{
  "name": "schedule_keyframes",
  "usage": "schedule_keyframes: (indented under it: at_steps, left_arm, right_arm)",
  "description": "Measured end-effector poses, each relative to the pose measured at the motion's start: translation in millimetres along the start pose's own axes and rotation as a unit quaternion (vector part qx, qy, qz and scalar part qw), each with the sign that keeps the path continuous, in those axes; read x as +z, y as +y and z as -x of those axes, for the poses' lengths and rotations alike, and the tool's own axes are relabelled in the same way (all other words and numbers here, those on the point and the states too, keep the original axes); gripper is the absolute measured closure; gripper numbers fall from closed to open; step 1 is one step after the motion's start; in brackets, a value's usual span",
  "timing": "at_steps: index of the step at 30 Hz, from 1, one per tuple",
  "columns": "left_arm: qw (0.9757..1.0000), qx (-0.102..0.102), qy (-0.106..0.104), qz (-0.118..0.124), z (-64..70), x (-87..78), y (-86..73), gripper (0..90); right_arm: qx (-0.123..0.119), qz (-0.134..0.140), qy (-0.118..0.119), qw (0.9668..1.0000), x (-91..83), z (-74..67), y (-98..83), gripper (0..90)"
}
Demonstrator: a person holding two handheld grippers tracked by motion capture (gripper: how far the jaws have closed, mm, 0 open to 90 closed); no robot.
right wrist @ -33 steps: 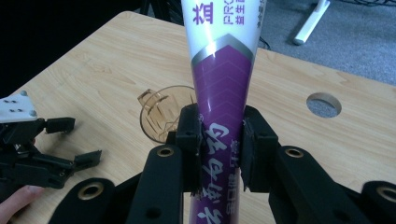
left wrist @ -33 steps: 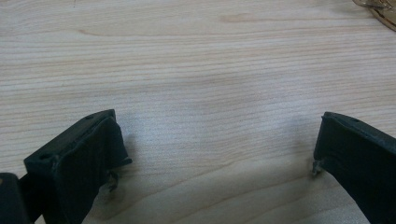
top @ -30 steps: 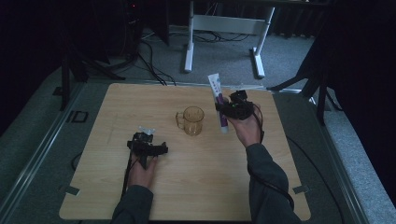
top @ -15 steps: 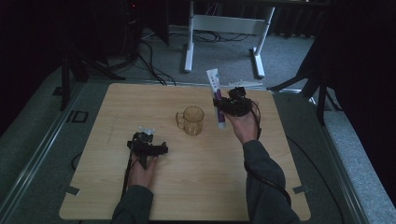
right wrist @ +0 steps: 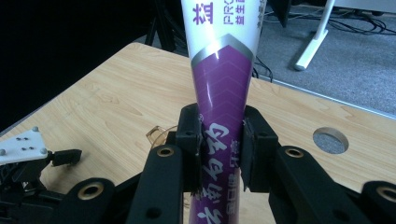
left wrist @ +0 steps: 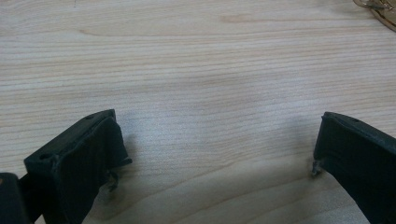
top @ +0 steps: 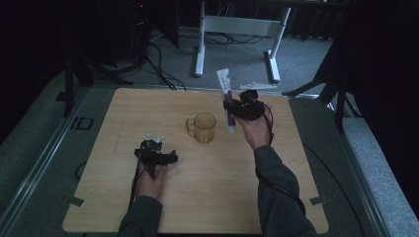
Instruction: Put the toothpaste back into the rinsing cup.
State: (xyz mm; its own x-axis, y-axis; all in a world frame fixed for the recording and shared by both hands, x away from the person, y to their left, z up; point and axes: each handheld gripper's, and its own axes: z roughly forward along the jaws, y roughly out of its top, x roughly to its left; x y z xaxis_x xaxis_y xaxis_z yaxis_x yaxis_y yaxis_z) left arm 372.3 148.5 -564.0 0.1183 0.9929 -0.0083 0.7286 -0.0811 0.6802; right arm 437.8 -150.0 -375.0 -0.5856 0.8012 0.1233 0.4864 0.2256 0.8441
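Observation:
A white and purple tube (top: 226,92) stands nearly upright above the table, just right of an amber glass mug (top: 203,127). My right gripper (top: 230,107) is shut on the tube's lower purple part. In the right gripper view the two pads (right wrist: 190,140) press on the tube (right wrist: 222,88) from both sides, and the mug's rim (right wrist: 158,132) peeks out behind the left jaw. My left gripper (top: 163,157) rests on the wooden table (top: 123,113) in front and to the left of the mug. Its jaws (left wrist: 219,149) are open, with bare wood between them.
The mug's edge (left wrist: 380,8) shows at the top right of the left gripper view. A round hole (right wrist: 330,140) is cut in the tabletop near its far right corner. White frame legs (top: 200,54) and cables lie on the grey floor beyond the table.
My right gripper has shifted slightly left toward the mug with the tube in it. The left gripper has stayed put.

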Motion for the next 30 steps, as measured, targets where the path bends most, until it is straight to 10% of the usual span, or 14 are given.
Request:
schedule_keyframes:
  at_steps: [30]
  left_arm:
    - [1.0000, 0.000, 0.000, 0.000, 0.1, 0.0, 0.1, 0.3]
  right_arm:
    - [-0.005, 0.016, -0.003, 0.9999, 21.8, -13.9, 4.3, 72.3]
